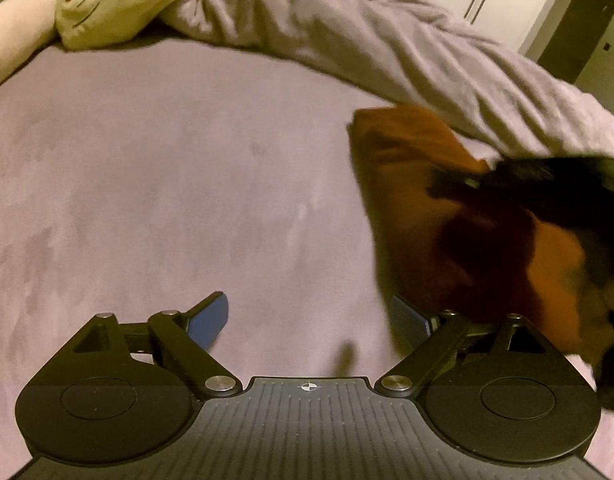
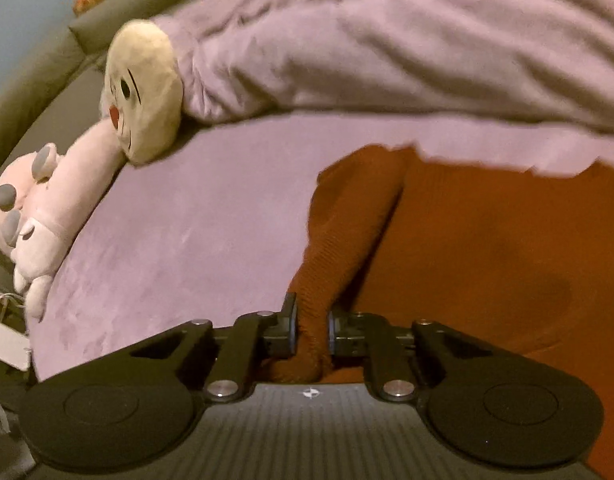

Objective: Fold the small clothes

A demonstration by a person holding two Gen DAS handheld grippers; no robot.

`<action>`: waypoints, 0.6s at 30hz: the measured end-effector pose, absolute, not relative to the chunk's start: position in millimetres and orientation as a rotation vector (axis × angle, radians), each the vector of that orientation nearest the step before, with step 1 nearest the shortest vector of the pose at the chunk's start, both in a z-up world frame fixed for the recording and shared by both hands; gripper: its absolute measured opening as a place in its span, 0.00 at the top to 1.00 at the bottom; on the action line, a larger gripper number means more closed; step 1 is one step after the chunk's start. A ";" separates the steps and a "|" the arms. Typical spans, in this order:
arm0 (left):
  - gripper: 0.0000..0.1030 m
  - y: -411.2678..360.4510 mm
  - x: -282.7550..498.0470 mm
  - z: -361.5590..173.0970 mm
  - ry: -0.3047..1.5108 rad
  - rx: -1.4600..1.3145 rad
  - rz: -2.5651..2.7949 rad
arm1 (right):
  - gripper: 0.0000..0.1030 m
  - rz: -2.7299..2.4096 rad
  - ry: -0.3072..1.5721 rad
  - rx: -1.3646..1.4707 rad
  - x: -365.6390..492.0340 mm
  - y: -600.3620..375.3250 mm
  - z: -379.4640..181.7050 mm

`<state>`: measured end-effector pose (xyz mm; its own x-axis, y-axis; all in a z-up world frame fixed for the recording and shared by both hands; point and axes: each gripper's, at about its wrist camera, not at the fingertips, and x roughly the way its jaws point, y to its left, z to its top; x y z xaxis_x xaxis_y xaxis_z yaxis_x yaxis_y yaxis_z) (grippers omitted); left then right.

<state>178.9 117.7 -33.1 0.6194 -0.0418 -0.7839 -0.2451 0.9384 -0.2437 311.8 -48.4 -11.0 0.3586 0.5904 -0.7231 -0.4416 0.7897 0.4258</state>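
An orange knit garment (image 1: 419, 184) lies on the lilac bed sheet (image 1: 167, 180) at the right of the left wrist view. My left gripper (image 1: 311, 316) is open and empty, just left of the garment's near edge. In the right wrist view the garment (image 2: 487, 248) fills the right half. My right gripper (image 2: 310, 326) is shut on a bunched strip of the orange garment (image 2: 339, 232) that runs up from its fingers. The right gripper shows as a dark blur (image 1: 547, 188) over the garment in the left wrist view.
A rumpled lilac blanket (image 1: 387, 36) lies along the far side of the bed. A cream plush face (image 2: 143, 92) and a pink plush toy (image 2: 39, 216) lie at the bed's far left. A grey sofa (image 2: 35, 68) stands beyond.
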 end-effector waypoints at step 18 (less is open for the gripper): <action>0.06 43.1 232.7 -35.8 0.926 -0.250 0.002 | 0.39 0.420 0.922 0.508 268.7 -222.8 -27.1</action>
<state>232.7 43.1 -35.8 0.6033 -0.1058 -0.7905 -0.1084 0.9711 -0.2127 268.7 -222.8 -27.1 0.5397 0.5455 -0.6413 -0.1255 0.8053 0.5794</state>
